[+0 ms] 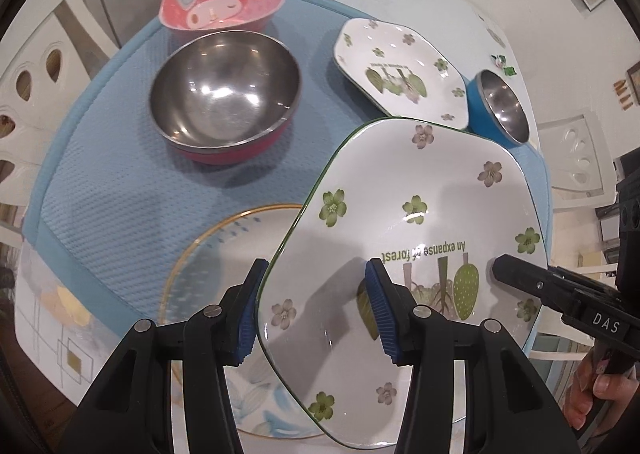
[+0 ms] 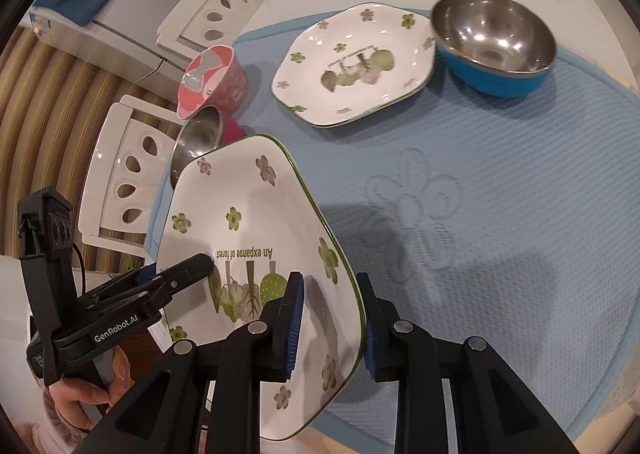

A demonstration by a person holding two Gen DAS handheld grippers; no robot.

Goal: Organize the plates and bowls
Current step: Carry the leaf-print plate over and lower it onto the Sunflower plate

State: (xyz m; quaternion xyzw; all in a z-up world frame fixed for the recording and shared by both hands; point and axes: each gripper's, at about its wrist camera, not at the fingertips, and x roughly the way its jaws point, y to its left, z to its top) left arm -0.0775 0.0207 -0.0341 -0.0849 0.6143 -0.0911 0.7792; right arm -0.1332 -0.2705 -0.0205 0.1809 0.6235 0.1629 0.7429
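While held off blue textured mat, white square ceramic plate with green and pink flowers spans both tongs.

- Left gripper: jaws straddle plate's near rim, pads close on both faces; firm clamp cannot tell.
- Right gripper: same straddle on opposite rim. Two-point hold likely steadies tilt.
- Ahead of tongs: matching smaller flowered plate, probable stacking spot.
- Beside it: blue-shelled steel bowl.
- Left-forward: pink-shelled steel bowl, pink cartoon bowl.
- Under left tongs: gold-rimmed glass plate.

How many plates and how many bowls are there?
Plates: 3, the big flower plate in both hand-held grippers, left and right, the small flower plate, the gold-rimmed plate.
Bowls: 3, pink cartoon bowl, steel-and-pink bowl, steel-and-blue bowl.
Total: 6.
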